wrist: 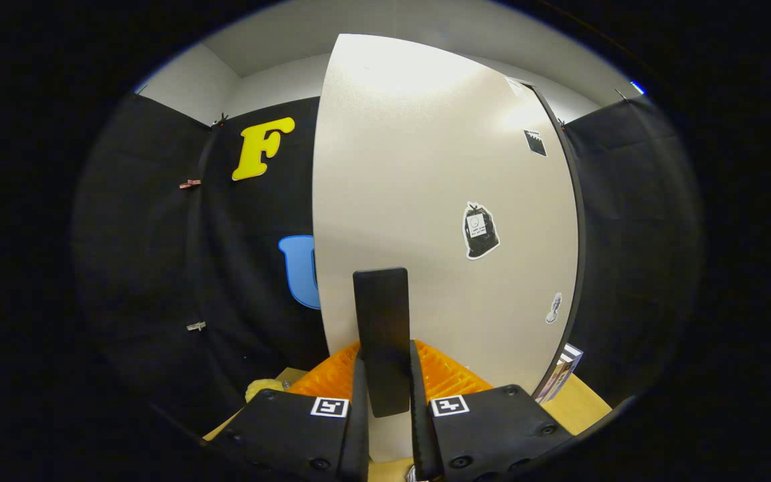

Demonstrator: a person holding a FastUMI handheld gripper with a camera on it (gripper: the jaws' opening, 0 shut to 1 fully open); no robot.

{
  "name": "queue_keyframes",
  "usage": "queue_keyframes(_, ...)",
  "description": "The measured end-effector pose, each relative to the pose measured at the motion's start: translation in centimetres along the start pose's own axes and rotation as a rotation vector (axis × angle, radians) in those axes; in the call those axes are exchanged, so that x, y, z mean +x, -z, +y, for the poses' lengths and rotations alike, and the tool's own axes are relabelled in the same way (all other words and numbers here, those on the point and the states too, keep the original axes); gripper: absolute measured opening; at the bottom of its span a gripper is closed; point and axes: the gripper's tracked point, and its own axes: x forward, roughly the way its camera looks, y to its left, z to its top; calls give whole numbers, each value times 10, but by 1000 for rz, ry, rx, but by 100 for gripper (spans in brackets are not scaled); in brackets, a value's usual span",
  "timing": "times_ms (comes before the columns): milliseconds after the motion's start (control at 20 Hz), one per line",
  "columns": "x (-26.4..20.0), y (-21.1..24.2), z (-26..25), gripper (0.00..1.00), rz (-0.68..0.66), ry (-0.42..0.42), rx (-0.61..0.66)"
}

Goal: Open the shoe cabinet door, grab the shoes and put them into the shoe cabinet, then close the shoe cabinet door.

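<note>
Shoe cabinet door (425, 201) stands right in front of the hand-held gripper (385, 375), a pale, speckled panel that rises tall beyond the fingers. The two fingers (359, 402) are drawn in close on a dark upright handle (381, 335) fixed low on that door, one finger pressing each side of it, so the hand-held gripper is clenched around the handle. Against the door's lower part, on either side of the handle, an orange ribbed object (449, 375) sits just behind the fingers; what it is cannot be told. Higher on the door, right of the handle, is a sticker of a dark bag shape (480, 231), with a smaller pale sticker (553, 308) below it near the door's right edge and another small dark one (535, 142) near its top. At the door's lower right corner a dark edge strip (576, 221) runs down to what look like thin boxes or books (563, 371) standing on the light wooden worktop (586, 405). Left of the door's foot lies something small and yellow (264, 387) on that same worktop.
</note>
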Motion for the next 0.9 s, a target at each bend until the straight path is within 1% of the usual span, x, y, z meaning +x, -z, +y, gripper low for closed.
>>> queue_keyframes(250,-47,-2,-24,30,-2,-120,-25)
queue_keyframes(400,-75,-5,-44,30,-9,-161,-30)
queue_keyframes(600,-102,-6,-74,30,1,-175,-25)
queue_keyframes(900,-131,-11,-124,29,0,-122,-22)
